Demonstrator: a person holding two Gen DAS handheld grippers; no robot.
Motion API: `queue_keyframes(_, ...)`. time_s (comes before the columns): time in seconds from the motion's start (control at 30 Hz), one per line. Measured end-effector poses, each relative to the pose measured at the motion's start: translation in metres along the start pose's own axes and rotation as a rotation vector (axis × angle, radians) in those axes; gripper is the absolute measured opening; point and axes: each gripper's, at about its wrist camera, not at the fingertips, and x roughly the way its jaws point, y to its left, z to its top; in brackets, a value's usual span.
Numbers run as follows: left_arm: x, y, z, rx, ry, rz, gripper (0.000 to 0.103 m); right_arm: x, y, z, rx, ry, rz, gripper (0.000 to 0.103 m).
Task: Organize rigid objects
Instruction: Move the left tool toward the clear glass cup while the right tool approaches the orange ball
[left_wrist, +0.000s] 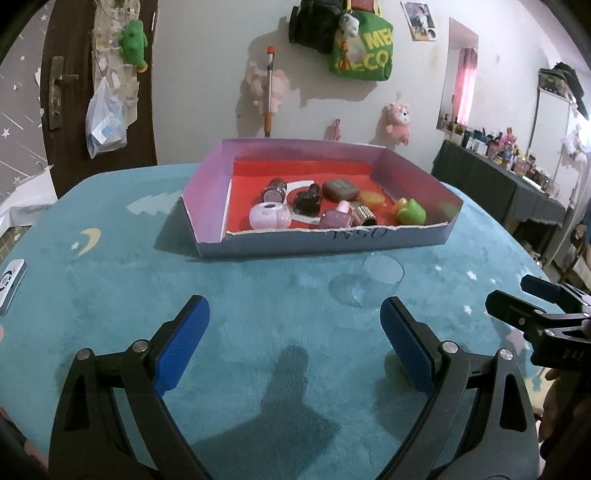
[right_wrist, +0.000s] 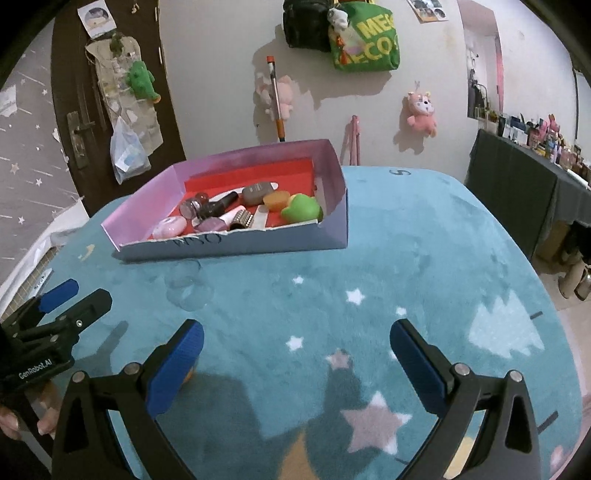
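Observation:
A shallow cardboard box (left_wrist: 258, 246) with a red floor sits on the teal star-pattern table cover; it also shows in the right wrist view (right_wrist: 258, 243). Inside lie several small items: a pink round case (left_wrist: 269, 216), a mauve nail polish bottle (left_wrist: 334, 218), a dark bottle (left_wrist: 307, 201), a brown case (left_wrist: 340, 189) and a green duck toy (left_wrist: 410, 211). A clear glass cup (left_wrist: 373, 282) lies on its side just in front of the box, also in the right wrist view (right_wrist: 186, 286). My left gripper (left_wrist: 295, 321) is open and empty, short of the cup. My right gripper (right_wrist: 297, 339) is open and empty over the cover.
A small white device (left_wrist: 10, 286) lies at the table's left edge. Plush toys and bags hang on the wall behind. A dark cluttered side table (right_wrist: 517, 177) stands to the right.

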Motion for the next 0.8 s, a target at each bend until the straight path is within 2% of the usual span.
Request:
queue_keyframes(0.17,0.007,0.000,0.000,0.009,0.027,0.009,0.095,0.006,0.005,-0.002,-0.008,0.017,0.016,0.103)
queue_keyframes(0.4,0.020,0.013,0.002,-0.004,0.101,0.021,0.095,0.024,0.025,-0.005,-0.062,0.084,0.043,0.103)
queue_keyframes(0.6,0.024,0.023,0.006,-0.019,0.125,0.033,0.095,0.035,0.038,-0.003,-0.102,0.140,0.068,0.103)
queue_keyframes(0.8,0.030,0.033,0.007,-0.037,0.146,0.051,0.095,0.038,0.050,-0.005,-0.128,0.198,0.152,0.103)
